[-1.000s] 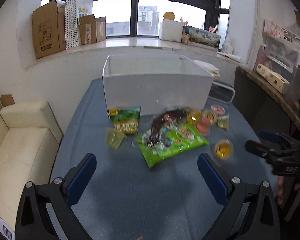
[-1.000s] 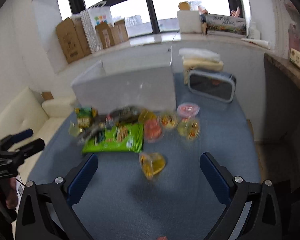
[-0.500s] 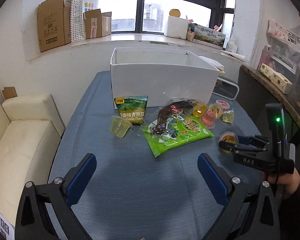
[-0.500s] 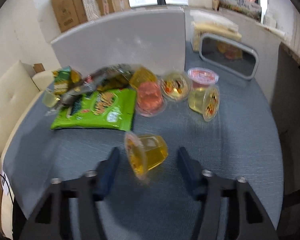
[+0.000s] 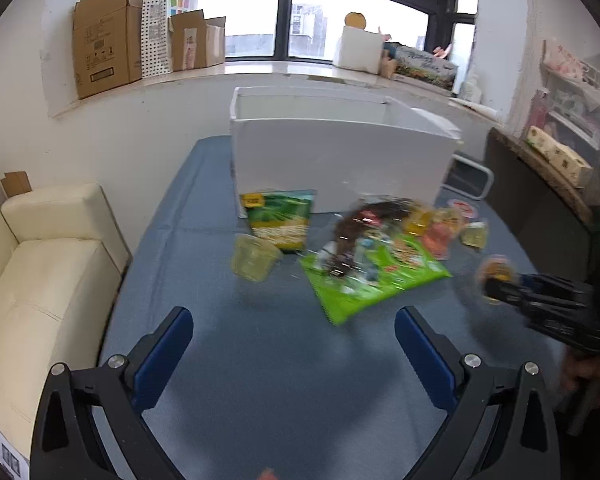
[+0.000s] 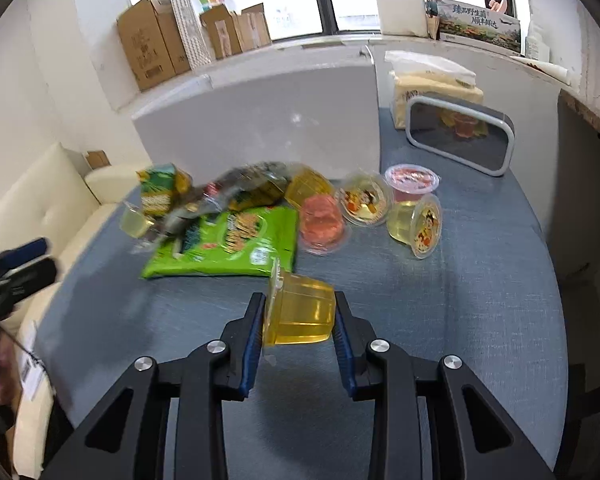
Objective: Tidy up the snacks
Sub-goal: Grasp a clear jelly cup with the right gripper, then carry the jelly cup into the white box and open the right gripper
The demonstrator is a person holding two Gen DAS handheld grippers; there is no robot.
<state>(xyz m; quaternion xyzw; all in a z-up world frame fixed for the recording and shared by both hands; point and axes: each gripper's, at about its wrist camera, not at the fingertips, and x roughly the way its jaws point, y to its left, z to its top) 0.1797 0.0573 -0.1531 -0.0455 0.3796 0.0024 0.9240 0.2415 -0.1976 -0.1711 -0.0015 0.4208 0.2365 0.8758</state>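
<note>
A yellow jelly cup [image 6: 300, 312] lies on its side on the blue tablecloth [image 6: 480, 300]. My right gripper [image 6: 299, 300] is closing on it, and both pads touch its sides. In the left wrist view that gripper [image 5: 500, 290] and the cup [image 5: 496, 268] show blurred at the right. My left gripper [image 5: 292, 316] is open above bare cloth, short of a pale green jelly cup [image 5: 254, 260]. A green snack bag [image 6: 228, 244], a dark wrapper [image 6: 244, 192], a green pea bag [image 5: 280, 220] and several jelly cups [image 6: 414, 224] lie in front of the white box [image 5: 340, 168].
A cream sofa [image 5: 48, 280] stands left of the table. A grey-framed mirror [image 6: 460, 136] and a tissue pack [image 6: 432, 76] sit at the table's back right. Cardboard boxes [image 5: 104, 36] line the window sill. A dark counter [image 5: 540, 184] runs along the right.
My right gripper came down over the yellow jelly cup and its jaws narrowed from wide open to touching the cup. The left gripper moved slightly closer to the snacks.
</note>
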